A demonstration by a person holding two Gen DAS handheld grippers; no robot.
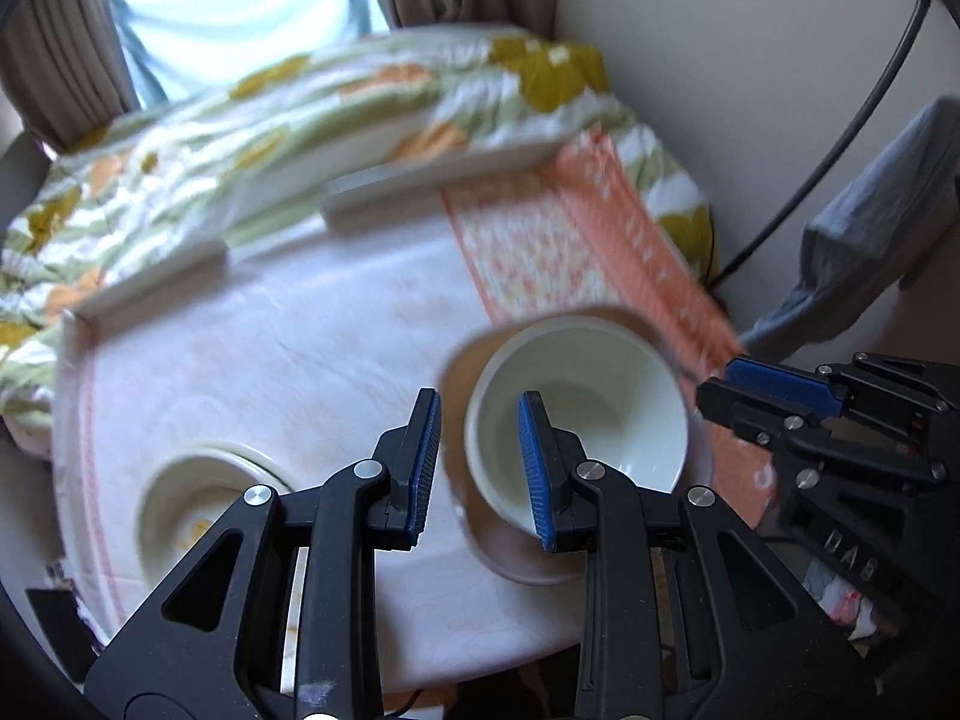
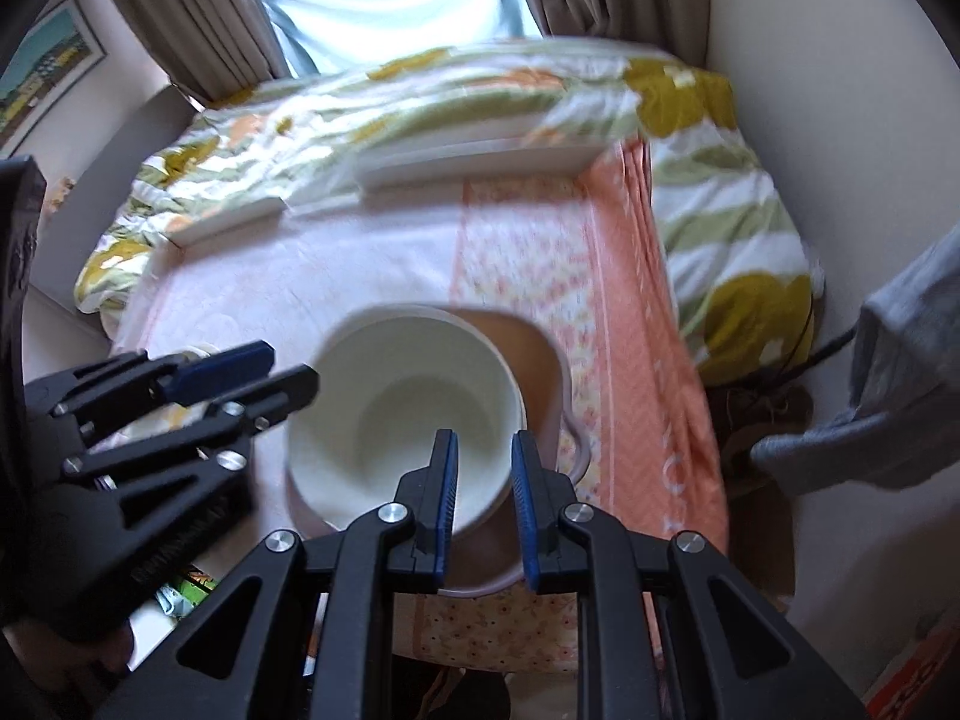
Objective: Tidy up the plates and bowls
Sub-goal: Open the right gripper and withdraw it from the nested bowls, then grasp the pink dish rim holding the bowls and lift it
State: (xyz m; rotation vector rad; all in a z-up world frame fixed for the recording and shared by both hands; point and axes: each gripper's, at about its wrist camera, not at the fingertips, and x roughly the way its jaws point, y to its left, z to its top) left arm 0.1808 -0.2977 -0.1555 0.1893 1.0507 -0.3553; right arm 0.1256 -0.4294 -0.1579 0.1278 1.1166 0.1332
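A white bowl sits on a brownish plate on the cloth-covered table; both show in the right wrist view, the bowl on the plate. My left gripper is open, its right finger inside the bowl, its left finger outside the near rim. My right gripper straddles the bowl's rim with jaws narrowly apart; it also shows in the left wrist view. A second white bowl stands at the near left. Frames are blurred.
A white tray with raised rims lies at the table's far side. An orange patterned cloth covers the right part. A flowered quilt lies behind. A wall and black cable are at the right.
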